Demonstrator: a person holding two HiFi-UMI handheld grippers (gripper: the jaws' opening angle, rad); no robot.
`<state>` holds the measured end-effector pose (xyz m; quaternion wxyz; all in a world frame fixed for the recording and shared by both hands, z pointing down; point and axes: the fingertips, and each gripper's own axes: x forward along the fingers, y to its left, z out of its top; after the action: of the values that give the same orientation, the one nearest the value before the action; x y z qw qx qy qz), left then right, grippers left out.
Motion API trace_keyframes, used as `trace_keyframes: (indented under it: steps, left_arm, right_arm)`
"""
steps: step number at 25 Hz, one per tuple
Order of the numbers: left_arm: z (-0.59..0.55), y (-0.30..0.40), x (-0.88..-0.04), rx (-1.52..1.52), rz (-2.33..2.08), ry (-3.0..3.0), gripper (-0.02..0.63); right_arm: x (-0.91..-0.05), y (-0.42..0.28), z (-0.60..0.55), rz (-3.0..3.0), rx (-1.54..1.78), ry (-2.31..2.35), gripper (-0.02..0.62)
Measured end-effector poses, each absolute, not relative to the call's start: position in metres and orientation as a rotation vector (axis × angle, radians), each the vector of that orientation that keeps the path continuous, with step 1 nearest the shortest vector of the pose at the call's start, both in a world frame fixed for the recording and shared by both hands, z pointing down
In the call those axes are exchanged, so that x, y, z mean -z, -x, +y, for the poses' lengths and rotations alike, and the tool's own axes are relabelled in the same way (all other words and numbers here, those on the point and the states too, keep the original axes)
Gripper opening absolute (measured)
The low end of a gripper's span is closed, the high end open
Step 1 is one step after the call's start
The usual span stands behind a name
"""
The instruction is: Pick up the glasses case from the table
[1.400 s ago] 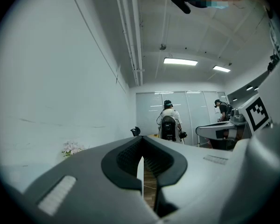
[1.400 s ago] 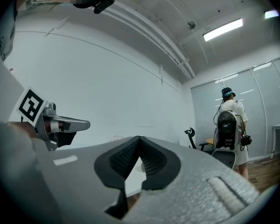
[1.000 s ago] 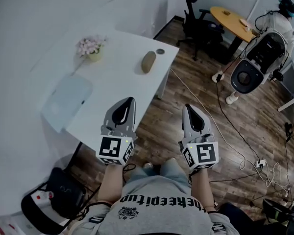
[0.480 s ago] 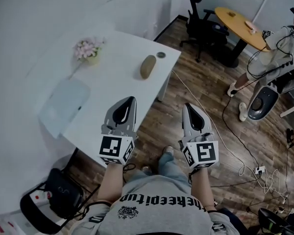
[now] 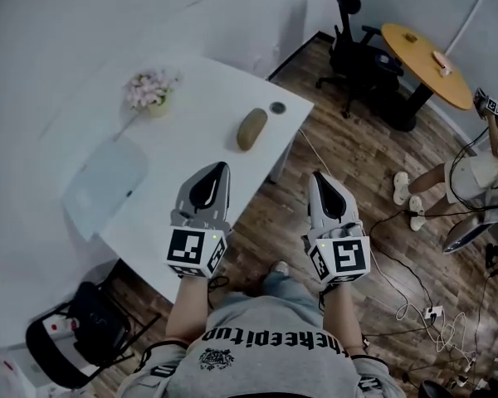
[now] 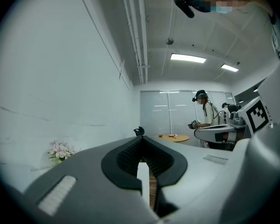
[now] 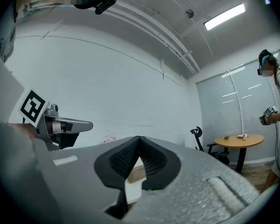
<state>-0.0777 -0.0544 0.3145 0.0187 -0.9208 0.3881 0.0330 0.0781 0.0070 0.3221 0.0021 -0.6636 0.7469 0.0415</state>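
Observation:
The glasses case (image 5: pixel 251 128), a tan oval pouch, lies near the right edge of the white table (image 5: pixel 191 156). My left gripper (image 5: pixel 222 169) hovers over the table's near part, short of the case, its jaws shut and empty. My right gripper (image 5: pixel 318 177) hangs over the wooden floor beside the table's edge, also shut with nothing in it. In the right gripper view the case (image 7: pixel 136 174) shows low through the gap behind the closed tips (image 7: pixel 138 138). The left gripper view looks past its closed tips (image 6: pixel 141 139) along the wall.
On the table stand a pot of pink flowers (image 5: pixel 152 89), a small dark round thing (image 5: pixel 277 107) and a flat grey pad (image 5: pixel 104 182). An office chair (image 5: pixel 357 44) and a round orange table (image 5: pixel 427 52) stand beyond. Cables (image 5: pixel 432 313) trail on the floor; a black bag (image 5: pixel 87 326) sits below left.
Both grippers have advanced toward the table; the case and the table now sit lower and nearer in the head view. The white machine at the right has slid out of view.

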Motion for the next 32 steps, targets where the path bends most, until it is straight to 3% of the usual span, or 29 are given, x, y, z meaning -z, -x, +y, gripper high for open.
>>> trace_keyframes:
  steps: [15, 32]
  left_arm:
    - [-0.082, 0.023, -0.311, -0.108, 1.365, 2.781, 0.02]
    - [-0.111, 0.007, -0.326, -0.048, 1.431, 2.776, 0.02]
  right_arm:
    - [-0.323, -0.137, -0.039, 2.456, -0.113, 1.932, 0.005]
    - [-0.338, -0.146, -0.08, 2.511, -0.041, 1.856, 0.003]
